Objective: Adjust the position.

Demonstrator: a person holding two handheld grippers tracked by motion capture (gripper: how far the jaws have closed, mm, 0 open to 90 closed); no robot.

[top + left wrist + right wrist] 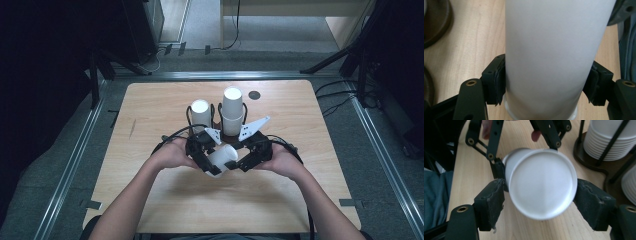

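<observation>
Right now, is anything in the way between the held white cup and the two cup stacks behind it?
Nothing visible blocks it. The white cup lies sideways between the left claw and right claw, both closed on it. Bare table separates it from the shorter stack and taller stack behind.

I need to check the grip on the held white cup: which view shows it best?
The right gripper view: the white cup lies sideways, its closed base facing the camera, between both sets of tongs. The left gripper view shows its side wall clamped near the rim. The high view shows it small between the hands.
</observation>
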